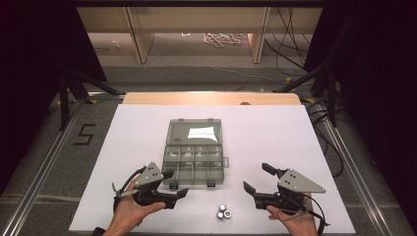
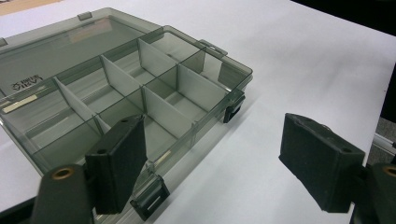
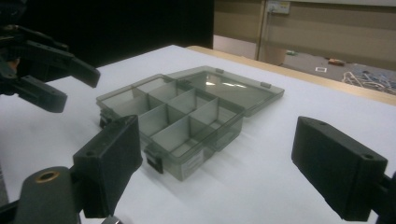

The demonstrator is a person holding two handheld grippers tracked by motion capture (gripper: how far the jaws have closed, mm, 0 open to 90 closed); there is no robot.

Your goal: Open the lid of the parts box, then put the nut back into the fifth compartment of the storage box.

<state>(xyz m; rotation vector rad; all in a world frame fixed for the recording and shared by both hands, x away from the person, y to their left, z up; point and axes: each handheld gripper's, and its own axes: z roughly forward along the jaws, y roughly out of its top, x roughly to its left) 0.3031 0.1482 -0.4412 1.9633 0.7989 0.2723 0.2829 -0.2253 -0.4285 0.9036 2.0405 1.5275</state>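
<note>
Both tools apart and empty, left tool beside open organizer box, right tool near nuts: careless grab likely scatters them.

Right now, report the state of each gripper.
Left gripper: open, holding nothing, beside the organizer box.
Right gripper: open, holding nothing, near the metal nuts.
</note>
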